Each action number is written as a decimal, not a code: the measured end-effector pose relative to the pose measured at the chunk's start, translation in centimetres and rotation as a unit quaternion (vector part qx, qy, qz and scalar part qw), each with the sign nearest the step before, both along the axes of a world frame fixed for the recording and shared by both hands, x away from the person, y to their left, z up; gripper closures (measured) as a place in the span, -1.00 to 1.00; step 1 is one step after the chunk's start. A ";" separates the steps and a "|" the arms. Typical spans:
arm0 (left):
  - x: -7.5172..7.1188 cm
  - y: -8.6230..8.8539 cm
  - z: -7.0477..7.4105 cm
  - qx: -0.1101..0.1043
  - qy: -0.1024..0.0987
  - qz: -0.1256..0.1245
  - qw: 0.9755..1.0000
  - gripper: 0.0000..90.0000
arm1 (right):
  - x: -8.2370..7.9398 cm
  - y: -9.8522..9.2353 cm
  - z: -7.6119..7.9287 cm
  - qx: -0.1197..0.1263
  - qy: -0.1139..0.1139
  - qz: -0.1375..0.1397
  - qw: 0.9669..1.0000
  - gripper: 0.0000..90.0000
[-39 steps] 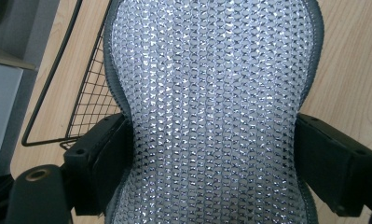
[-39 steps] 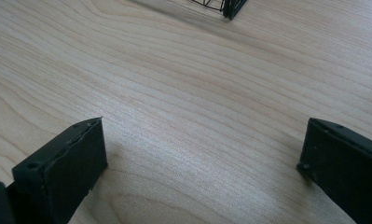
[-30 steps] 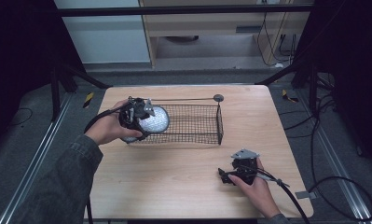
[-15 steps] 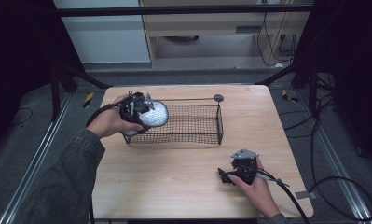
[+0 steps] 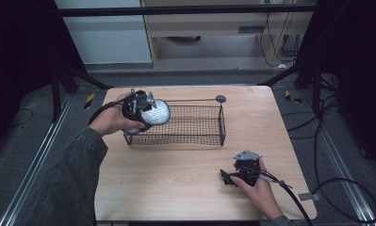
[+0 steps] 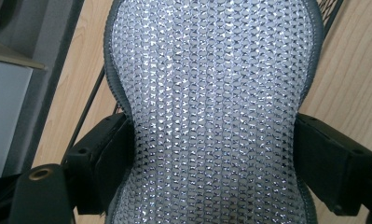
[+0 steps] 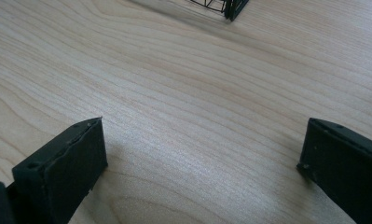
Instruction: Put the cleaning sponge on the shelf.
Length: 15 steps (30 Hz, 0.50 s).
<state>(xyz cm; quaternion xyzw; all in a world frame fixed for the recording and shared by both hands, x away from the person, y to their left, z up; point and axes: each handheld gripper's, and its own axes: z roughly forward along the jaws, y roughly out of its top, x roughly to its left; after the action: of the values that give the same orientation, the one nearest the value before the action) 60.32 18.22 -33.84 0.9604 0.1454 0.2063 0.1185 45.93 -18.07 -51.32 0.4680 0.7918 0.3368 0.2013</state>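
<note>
Overhead, silver mesh pad (image 5: 156, 112) sits pinched at its waist between left gripper (image 5: 137, 107) jaws, held above the wire basket's (image 5: 195, 136) 9 o'clock end; right gripper (image 5: 236, 173), jaws spread apart, rests on the table (image 5: 176, 179) toward 5 o'clock.

Light wooden worktop (image 5: 176, 179) on grey floor (image 5: 30, 141); pale cabinet (image 5: 105, 33) and black cables (image 5: 336, 188) around it.

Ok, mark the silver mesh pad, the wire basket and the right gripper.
silver mesh pad (image 6: 216, 116): left gripper view, its pinched middle.
wire basket (image 5: 222, 123): high view, its right end wall.
right gripper (image 5: 228, 178): high view, between its fingertips.
</note>
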 end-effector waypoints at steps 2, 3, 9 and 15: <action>0.2 -0.1 -0.1 0.000 -0.001 -0.001 1.000 -0.66 | 0.0 0.0 0.0 0.000 0.000 0.000 1.000 -0.99; 0.4 -0.1 -0.1 -0.002 -0.001 0.000 1.000 -0.66 | 0.0 0.0 0.0 0.000 0.000 0.000 1.000 -0.99; 1.1 -0.2 -0.6 -0.003 0.000 -0.003 1.000 -0.65 | 0.0 0.0 0.0 0.000 0.001 0.000 1.000 -0.99; 1.5 -0.4 -1.0 -0.006 0.003 -0.008 1.000 -0.65 | 0.0 0.0 0.0 0.000 0.000 0.000 1.000 -0.99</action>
<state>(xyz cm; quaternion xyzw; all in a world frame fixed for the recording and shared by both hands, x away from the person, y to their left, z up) 61.84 17.78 -34.86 0.9613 0.1395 0.2019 0.1250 45.93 -18.06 -51.32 0.4682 0.7918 0.3367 0.2009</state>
